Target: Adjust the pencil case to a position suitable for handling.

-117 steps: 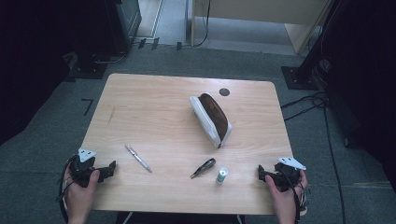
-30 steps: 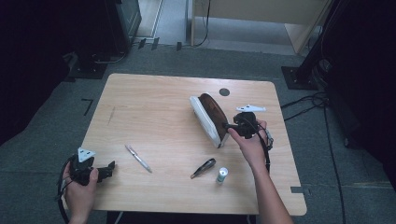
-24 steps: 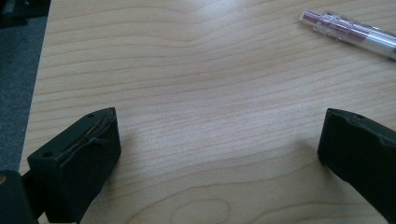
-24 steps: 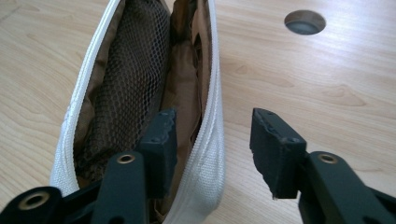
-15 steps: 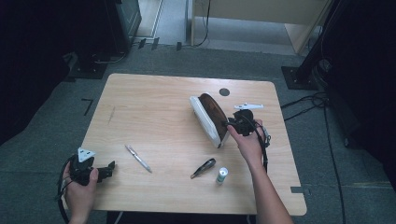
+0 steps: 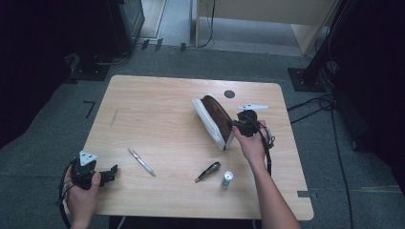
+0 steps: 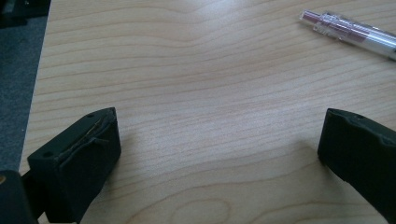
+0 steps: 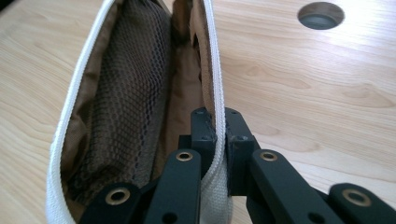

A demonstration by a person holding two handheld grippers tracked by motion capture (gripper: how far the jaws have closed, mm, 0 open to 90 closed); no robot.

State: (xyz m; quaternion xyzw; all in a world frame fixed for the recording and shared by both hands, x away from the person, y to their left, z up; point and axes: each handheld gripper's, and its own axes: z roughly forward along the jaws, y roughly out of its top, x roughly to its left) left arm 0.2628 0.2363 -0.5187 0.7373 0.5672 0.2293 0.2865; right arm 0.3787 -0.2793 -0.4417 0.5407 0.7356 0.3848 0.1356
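An unzipped pouch (image 6: 212, 120) with a white zipper rim and brown mesh lining (image 8: 126, 93) lies right of the table's middle. My right gripper (image 6: 235, 124) is shut on its near rim (image 8: 215, 140), one jaw inside the pouch and one outside. A clear pen (image 6: 141, 161) lies at the front left; its pink-tinted barrel (image 7: 348, 33) is ahead of my left gripper. My left gripper (image 6: 112, 171) rests open at the front left corner, nothing between its jaws (image 7: 219, 149). A dark pen-like tool (image 6: 207, 171) and a small white-capped tube (image 6: 227, 179) lie at the front middle.
The wooden table (image 6: 157, 109) has a round cable hole (image 6: 229, 94) at the back right, also near the pouch (image 8: 321, 14). Dark equipment and cables stand on the grey floor around the table. The table's left edge (image 7: 39, 70) is beside my left gripper.
My right gripper has come from the front right corner to the pouch and shut on its rim. The left gripper has stayed put.
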